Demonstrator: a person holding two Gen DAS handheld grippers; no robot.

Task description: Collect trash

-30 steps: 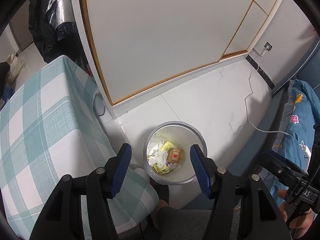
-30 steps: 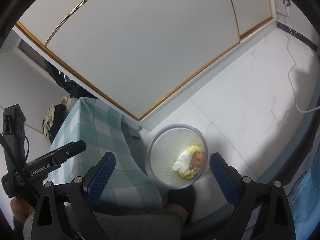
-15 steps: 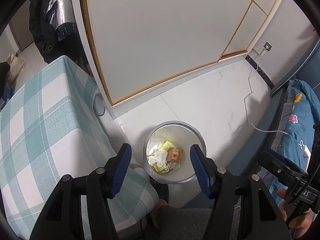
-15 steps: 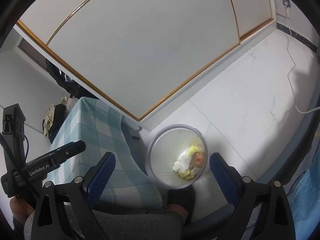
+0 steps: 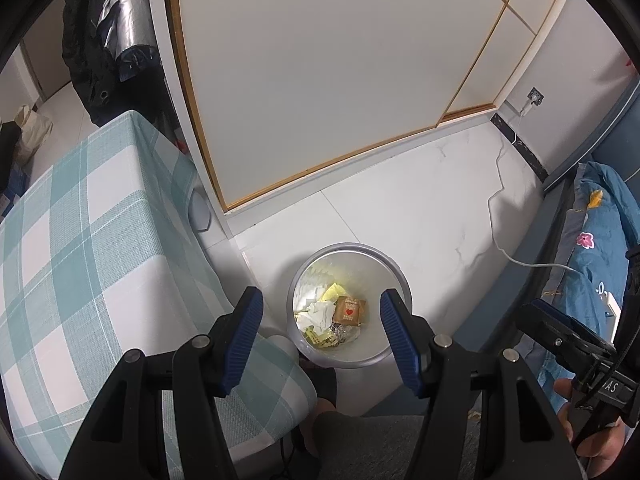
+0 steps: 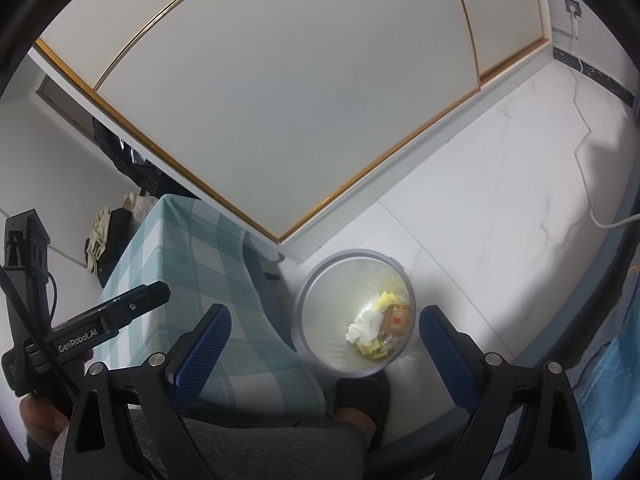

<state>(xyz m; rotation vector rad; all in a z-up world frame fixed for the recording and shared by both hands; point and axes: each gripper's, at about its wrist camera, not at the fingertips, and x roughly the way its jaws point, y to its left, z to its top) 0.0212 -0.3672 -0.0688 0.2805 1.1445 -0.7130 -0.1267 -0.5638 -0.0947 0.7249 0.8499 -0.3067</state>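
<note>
left wrist view: left gripper (image 5: 320, 334) hangs with fingers spread and empty above the waste bin (image 5: 394, 274), where crumpled tissue (image 5: 318, 314) and a brown packet (image 5: 350, 311) lie between the pads. right wrist view: right gripper (image 6: 322, 344) gapes wide, holding nothing, bin between its fingers, checked cloth (image 6: 176, 248) beyond its left finger.

The white marble-pattern floor (image 5: 420, 216) carries a round grey bin (image 5: 394, 276) near 6 o'clock. A white cable (image 5: 498, 200) runs over the tiles toward 3 o'clock. At 9 o'clock stands a table with a checked cloth (image 5: 80, 248).
</note>
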